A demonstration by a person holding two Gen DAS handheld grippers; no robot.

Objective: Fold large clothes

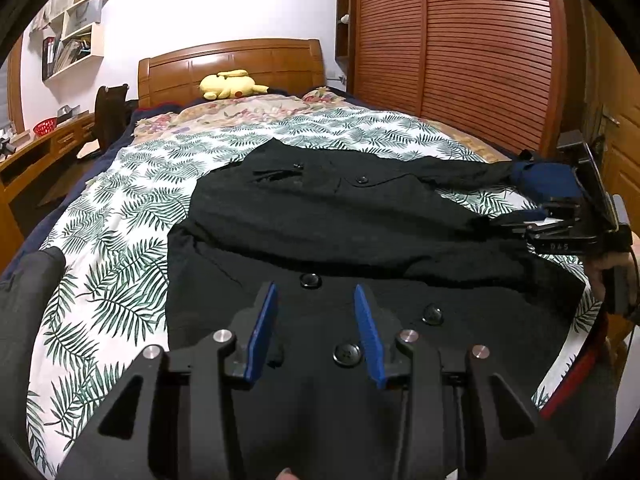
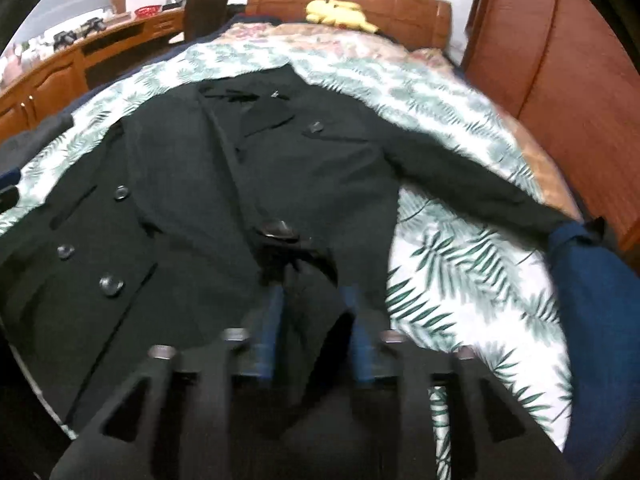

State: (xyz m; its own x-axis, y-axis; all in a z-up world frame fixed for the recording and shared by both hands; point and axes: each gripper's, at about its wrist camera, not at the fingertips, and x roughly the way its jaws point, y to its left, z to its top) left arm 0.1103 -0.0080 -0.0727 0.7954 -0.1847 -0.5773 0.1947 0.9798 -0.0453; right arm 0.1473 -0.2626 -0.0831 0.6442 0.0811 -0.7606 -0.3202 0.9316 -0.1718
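The left gripper (image 1: 316,332) has its jaws part-way apart over the hem end of the coat (image 1: 340,232); nothing is pinched between the blue pads (image 1: 262,332), and dark cloth with buttons (image 1: 347,354) lies just beyond and below them. Whether the tips touch the cloth I cannot tell.

The right gripper (image 2: 312,336) also shows a gap between its jaws. A dark flap of the coat (image 2: 200,200) sits in that gap, but the picture is blurred and I cannot tell if the pads press on it; it looks loose rather than clamped.

Out from the jaws, the coat lies front-up across the bed (image 1: 132,216), collar toward the headboard (image 1: 232,68). One sleeve (image 2: 472,184) stretches out to the right of the right jaws, ending beside a blue cloth (image 2: 592,292). Another dark garment (image 1: 28,292) lies at the bed's edge, left of the left jaws.

Judging by the lie, one side seems laid over the front, while the outstretched sleeve and the lengthwise folds are not yet done, so the task is at an early stage.
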